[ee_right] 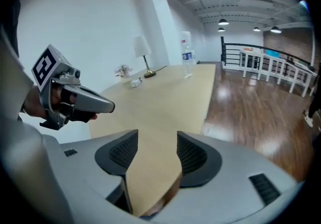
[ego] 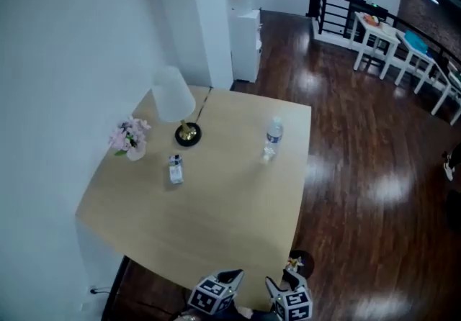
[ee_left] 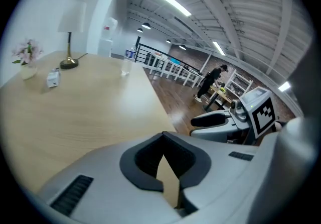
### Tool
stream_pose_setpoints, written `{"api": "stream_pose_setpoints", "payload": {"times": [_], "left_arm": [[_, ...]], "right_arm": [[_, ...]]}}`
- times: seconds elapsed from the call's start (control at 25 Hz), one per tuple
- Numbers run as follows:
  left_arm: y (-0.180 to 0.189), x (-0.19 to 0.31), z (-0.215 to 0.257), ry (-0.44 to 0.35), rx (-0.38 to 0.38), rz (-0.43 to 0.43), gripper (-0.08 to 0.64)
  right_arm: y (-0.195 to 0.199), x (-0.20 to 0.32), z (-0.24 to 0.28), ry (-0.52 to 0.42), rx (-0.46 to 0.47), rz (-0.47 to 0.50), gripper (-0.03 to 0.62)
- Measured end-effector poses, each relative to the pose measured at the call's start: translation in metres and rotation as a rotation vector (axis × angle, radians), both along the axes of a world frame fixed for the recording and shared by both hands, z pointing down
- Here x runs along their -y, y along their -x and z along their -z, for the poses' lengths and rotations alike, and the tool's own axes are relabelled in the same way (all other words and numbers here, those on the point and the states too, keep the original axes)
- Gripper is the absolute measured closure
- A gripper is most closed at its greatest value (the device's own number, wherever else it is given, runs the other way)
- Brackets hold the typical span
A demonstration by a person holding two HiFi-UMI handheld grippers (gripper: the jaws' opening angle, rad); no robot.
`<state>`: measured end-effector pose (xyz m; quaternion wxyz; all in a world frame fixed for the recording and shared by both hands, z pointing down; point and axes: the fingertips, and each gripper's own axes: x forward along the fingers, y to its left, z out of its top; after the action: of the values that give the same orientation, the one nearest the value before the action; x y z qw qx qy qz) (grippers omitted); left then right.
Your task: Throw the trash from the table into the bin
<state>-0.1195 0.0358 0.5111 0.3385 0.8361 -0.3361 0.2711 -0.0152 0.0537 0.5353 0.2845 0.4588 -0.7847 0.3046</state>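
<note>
Left gripper [ee_left: 163, 140]: fingers [ee_left: 145, 160] closed tip to tip, nothing between them; hangs over the near edge of the tabletop [ego: 216, 211].
Right gripper [ee_right: 157, 142]: fingers [ee_right: 193, 156] apart at a moderate gap, empty, only bare tabletop seen through it.
Flattened packet [ego: 175, 168]: trash; lies on the tabletop at 11 o'clock from both grippers, well apart from the fingers, near the lamp [ego: 174, 96] base.
Pale scrap [ego: 267, 155]: trash; at 12 o'clock from the grippers, just beside the water bottle [ego: 274, 131], well apart from the fingers.
Pink flowers [ego: 130, 136]: at 9 o'clock from the lamp base.
Writing: blue label on the bottle and print on the packet, neither readable.
Cut off: both grippers are cropped by the head view's bottom edge; the packet's kind is too small to tell.
</note>
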Motion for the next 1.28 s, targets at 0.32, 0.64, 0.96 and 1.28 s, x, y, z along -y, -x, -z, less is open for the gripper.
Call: {"api": "stream_pose_setpoints", "payload": {"times": [0.32, 0.64, 0.96, 1.28], "left_arm": [[0.152, 0.060, -0.018, -0.025, 0.015, 0.287, 0.558], [0.249, 0.094, -0.036, -0.033, 0.024, 0.456, 0.558], [0.285, 0.102, -0.042, -0.024, -0.016, 0.548, 0.558], [0.295, 0.086, -0.060, 0.018, -0.033, 0.567, 0.558]], "right_arm": [[0.158, 0.084, -0.010, -0.044, -0.001, 0.220, 0.341], [0.269, 0.162, -0.026, -0.049, -0.038, 0.304, 0.341], [0.351, 0.294, -0.029, -0.143, -0.065, 0.245, 0.341], [0.398, 0.358, -0.061, -0.095, -0.118, 0.211, 0.144]]}}
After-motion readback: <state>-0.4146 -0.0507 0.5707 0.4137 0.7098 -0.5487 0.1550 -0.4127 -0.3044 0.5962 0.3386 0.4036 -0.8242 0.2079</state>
